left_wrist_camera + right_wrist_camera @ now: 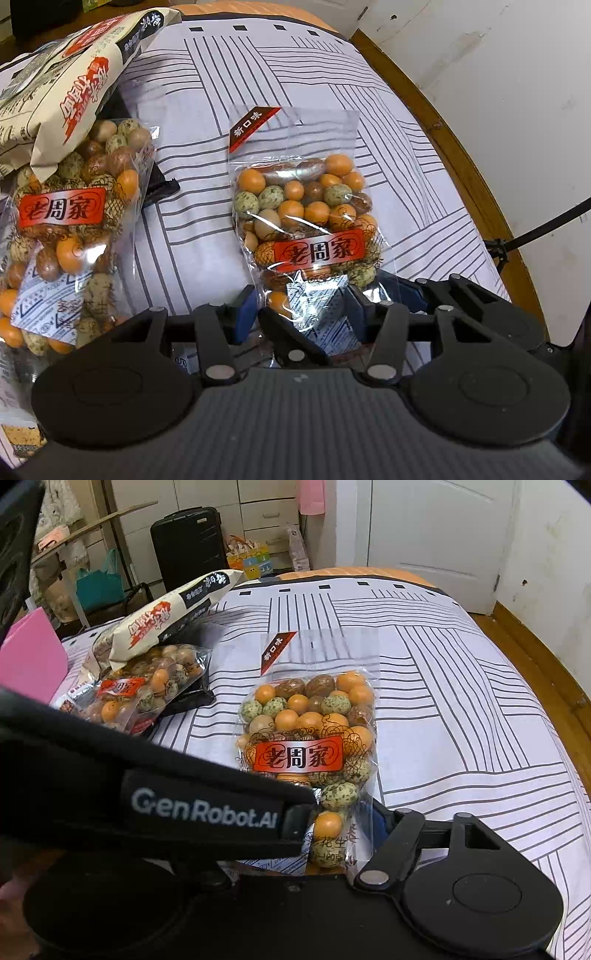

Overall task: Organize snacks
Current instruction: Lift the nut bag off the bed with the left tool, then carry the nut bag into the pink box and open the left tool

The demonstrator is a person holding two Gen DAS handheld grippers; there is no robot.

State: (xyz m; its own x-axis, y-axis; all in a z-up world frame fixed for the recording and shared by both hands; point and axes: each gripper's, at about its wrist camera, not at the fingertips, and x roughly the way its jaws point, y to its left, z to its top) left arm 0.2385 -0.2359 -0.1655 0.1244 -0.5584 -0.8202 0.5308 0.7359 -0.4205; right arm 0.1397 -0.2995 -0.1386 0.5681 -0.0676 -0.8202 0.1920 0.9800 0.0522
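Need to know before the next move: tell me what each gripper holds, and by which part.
The left gripper has the near bottom end of the clear nut bag between its fingers. Whether the right gripper grips that end too cannot be told.

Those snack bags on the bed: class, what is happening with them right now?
A person is sorting snacks on the striped bedsheet with two handheld claws. The left claw straddles the lower end of the clear bag of coated peanuts. A second peanut bag lies to its left, partly under a cream snack bag.

Black strap [147, 775] hides right tool's left finger
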